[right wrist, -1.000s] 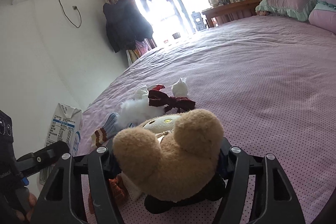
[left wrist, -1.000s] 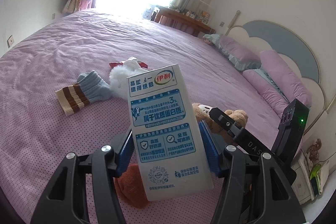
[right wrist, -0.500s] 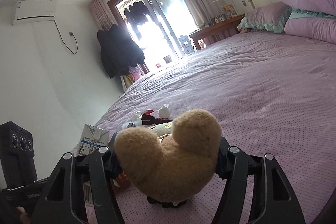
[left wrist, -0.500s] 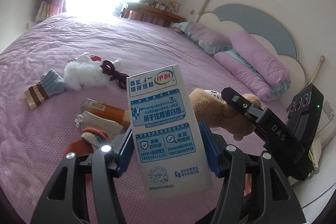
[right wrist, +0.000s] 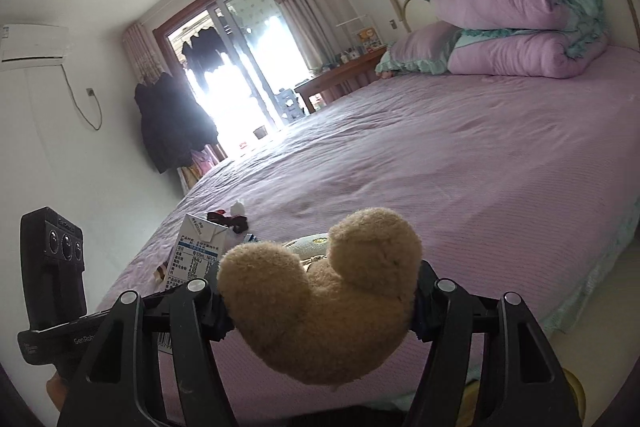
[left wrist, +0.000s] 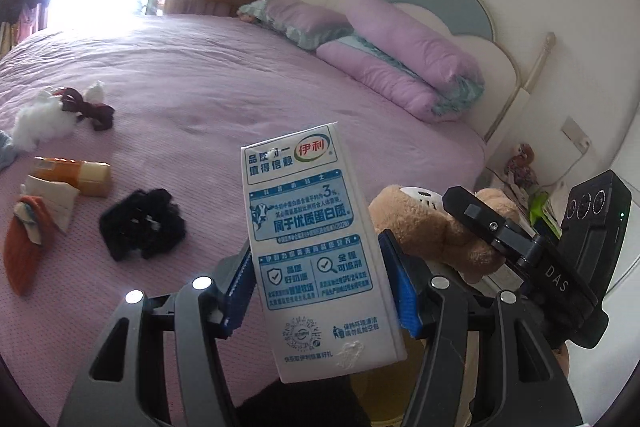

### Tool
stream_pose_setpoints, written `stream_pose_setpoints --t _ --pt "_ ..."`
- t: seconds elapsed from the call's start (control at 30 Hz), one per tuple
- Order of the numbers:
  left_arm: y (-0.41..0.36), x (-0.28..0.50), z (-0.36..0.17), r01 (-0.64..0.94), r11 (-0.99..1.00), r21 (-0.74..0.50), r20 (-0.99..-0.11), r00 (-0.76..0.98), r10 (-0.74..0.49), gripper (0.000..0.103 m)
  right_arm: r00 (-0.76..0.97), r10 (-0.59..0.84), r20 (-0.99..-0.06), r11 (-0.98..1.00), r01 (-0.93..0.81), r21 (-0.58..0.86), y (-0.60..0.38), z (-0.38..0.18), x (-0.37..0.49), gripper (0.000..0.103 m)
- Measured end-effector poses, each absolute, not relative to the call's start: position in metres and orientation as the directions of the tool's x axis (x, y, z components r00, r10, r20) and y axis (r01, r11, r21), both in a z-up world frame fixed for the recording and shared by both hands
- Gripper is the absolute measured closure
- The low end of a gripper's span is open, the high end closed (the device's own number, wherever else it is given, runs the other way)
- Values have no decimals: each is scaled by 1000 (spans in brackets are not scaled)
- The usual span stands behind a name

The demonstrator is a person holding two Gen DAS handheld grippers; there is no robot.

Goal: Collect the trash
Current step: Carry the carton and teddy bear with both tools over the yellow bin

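A white and blue milk carton [left wrist: 316, 247] stands upright between the blue pads of my left gripper [left wrist: 320, 291], which is shut on its sides above the purple bed [left wrist: 240, 99]. In the right wrist view the carton [right wrist: 196, 251] shows at the lower left. My right gripper [right wrist: 320, 311] is shut on a tan teddy bear [right wrist: 320, 299], held over the bed's near edge. From the left wrist view, the bear [left wrist: 424, 223] sits just right of the carton.
On the bed at left lie an orange bottle [left wrist: 72, 175], a black scrunchie [left wrist: 142, 223], an orange sock [left wrist: 26, 247] and a white fluffy toy with a dark bow [left wrist: 44, 119]. Purple pillows [left wrist: 404, 59] lean on the headboard. A bedside table [left wrist: 540, 211] stands at right.
Both hands have swung sideways along the bed, each keeping its hold. The views now face the headboard and pillows. The striped sock left the left view and the scrunchie entered it.
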State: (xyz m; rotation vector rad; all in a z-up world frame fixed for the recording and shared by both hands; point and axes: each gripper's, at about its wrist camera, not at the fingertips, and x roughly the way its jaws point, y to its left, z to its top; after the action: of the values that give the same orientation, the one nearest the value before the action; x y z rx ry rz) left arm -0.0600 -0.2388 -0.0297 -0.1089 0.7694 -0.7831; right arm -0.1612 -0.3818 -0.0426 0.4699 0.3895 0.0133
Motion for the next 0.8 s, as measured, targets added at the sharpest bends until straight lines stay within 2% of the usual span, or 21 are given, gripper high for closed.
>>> stream_pose_setpoints --t 0.33,0.6,0.8 --pt "-330 -116 -100 697 596 -399 -692 197 -694 44 868 -73 -491 827 327 457 -442 -109 -264 41" --pt "-370 -142 -173 712 591 -378 -802 66 -593 44 749 -97 -656 755 485 442 -461 -190 -305 41" --pt "-390 -156 -210 751 575 -325 -870 0 -492 43 686 -99 -721 731 542 415 -462 -220 -312 41"
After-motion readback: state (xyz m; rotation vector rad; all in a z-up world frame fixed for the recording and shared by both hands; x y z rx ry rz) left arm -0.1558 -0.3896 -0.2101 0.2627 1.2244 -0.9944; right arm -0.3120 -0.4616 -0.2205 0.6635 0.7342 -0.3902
